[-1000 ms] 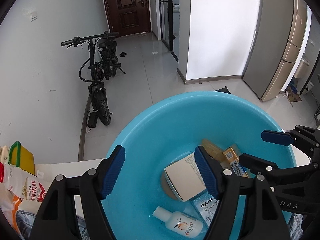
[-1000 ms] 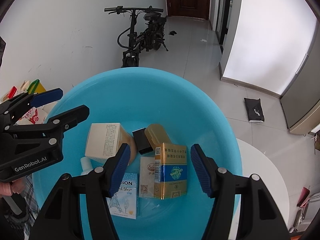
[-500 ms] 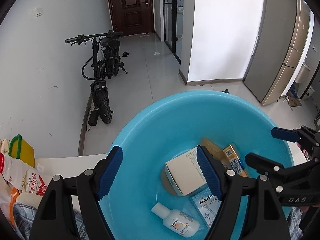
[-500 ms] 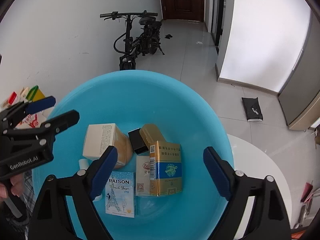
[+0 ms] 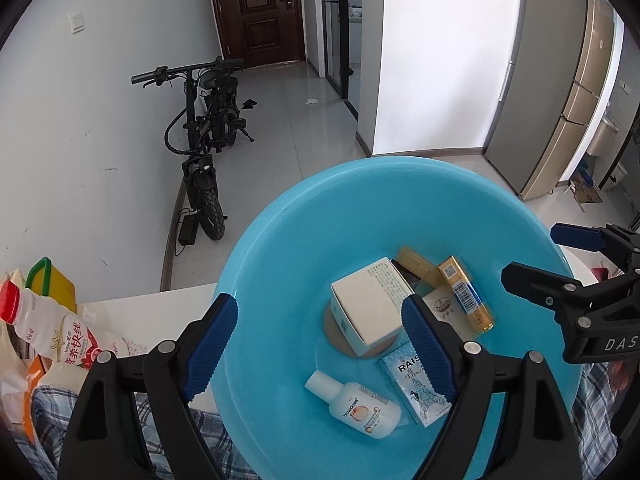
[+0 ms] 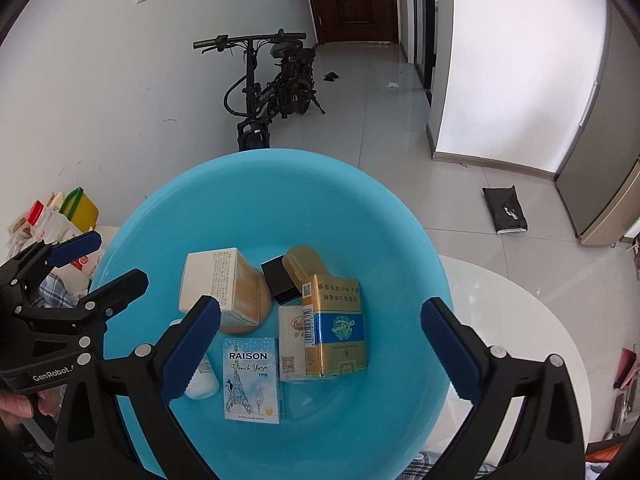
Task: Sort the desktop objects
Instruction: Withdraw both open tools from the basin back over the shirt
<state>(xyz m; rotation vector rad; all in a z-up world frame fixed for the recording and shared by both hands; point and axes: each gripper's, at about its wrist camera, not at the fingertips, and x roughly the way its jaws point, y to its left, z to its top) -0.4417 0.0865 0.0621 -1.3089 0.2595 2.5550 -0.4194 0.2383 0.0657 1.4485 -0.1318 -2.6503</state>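
Since the earlier frames both pairs of fingers have been spreading: the right gripper let go of the gold and blue box, which now lies free on the floor of the basin with the fingers standing wide on either side and touching nothing. The left gripper has opened to a fairly wide gap too and has drawn a little toward the left of its frame; nothing sits between its fingers, which straddle the near rim of the basin.

Everything sorted so far lies in the basin, low in the centre of both views: a cream carton resting on a tan disc, a small black box, a gold case, a flat white packet, a pale blue "RAISON" pack and a small white bottle.

These look like light cardboard packs, stiff enough to pinch across their narrow sides but likely to crush under a hard squeeze. The bottle is probably smooth and rounded, so it may roll or slip; its body just below the cap seems the safest hold.

More goods sit at the left edge on the white surface: a red-capped drink bottle and a yellow container with a green handle. The drink bottle looks heavier, best taken round its middle.
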